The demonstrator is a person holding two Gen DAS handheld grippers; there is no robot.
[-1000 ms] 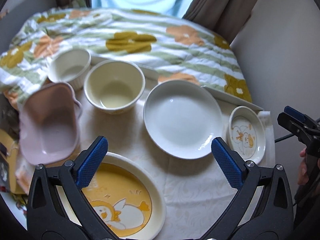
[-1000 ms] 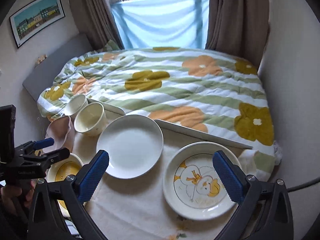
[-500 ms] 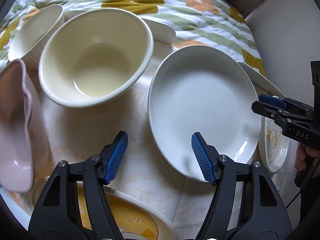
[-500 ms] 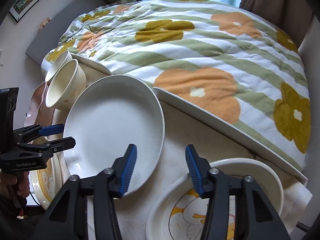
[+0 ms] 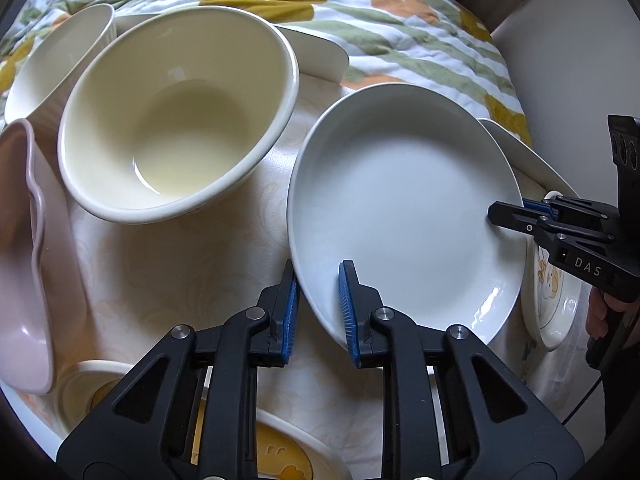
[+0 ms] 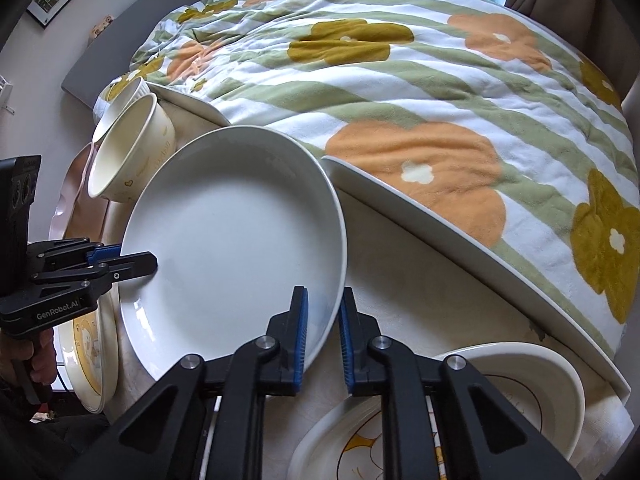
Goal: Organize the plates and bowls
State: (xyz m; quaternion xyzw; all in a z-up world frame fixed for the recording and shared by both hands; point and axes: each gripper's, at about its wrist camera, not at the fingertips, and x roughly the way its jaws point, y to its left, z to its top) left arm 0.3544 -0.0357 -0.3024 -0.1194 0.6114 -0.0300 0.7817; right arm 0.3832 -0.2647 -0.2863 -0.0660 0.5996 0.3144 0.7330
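A large plain white plate (image 5: pixel 404 216) lies in the middle of the table; it also shows in the right wrist view (image 6: pixel 236 248). My left gripper (image 5: pixel 318 312) is shut on its near left rim. My right gripper (image 6: pixel 323 340) is shut on the opposite rim. Each gripper shows in the other's view, clamped on the plate edge: the right gripper (image 5: pixel 520 212) and the left gripper (image 6: pixel 120 260). A cream bowl (image 5: pixel 176 120) stands left of the plate, touching a ribbed white bowl (image 5: pixel 52 64) behind it.
A pink dish (image 5: pixel 20 256) lies at far left. A yellow duck plate (image 5: pixel 280 452) sits under my left gripper. A small cartoon plate (image 6: pixel 440 420) sits at the right, near the table edge. A flowered duvet (image 6: pixel 400 92) lies just behind the table.
Both grippers moved in and closed onto opposite rims of the white plate. One second ago they were wide open and farther back.
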